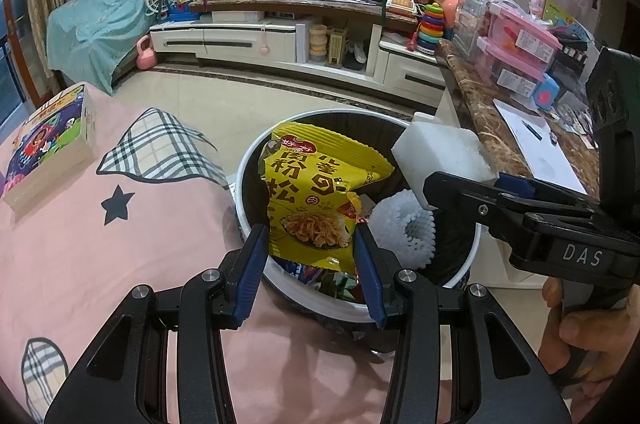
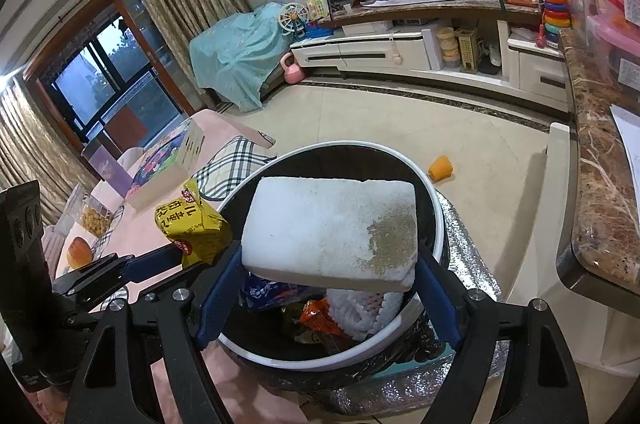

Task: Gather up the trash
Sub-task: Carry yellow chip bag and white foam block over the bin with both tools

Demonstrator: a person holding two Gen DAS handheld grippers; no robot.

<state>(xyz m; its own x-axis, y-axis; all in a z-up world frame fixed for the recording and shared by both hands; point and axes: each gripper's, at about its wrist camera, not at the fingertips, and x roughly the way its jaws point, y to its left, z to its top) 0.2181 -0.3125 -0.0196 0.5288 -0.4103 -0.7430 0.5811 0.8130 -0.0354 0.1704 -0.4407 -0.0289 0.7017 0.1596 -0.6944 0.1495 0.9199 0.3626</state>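
My left gripper [image 1: 312, 238] is shut on a yellow snack packet [image 1: 316, 192], which hangs upright over the round bin [image 1: 256, 148]. The right gripper [image 2: 330, 266] is shut on a white foam block [image 2: 332, 228] with a brownish stain, held flat above the same bin [image 2: 440, 220]. From the left wrist view the foam block [image 1: 440, 152] and the right gripper [image 1: 464, 190] come in from the right, over the bin's far side. In the right wrist view the packet [image 2: 192, 224] and left gripper [image 2: 168, 256] show at left. Inside the bin lie a white foam net [image 1: 404, 228] and crumpled wrappers [image 2: 316, 316].
A pink patterned cloth [image 1: 100, 244] covers the table left of the bin, with a picture-book box [image 1: 48, 152] on it. A marble counter [image 1: 492, 120] with papers and pink boxes runs along the right. An orange cup [image 2: 440, 168] lies on the floor. A hand [image 1: 580, 340] holds the right gripper.
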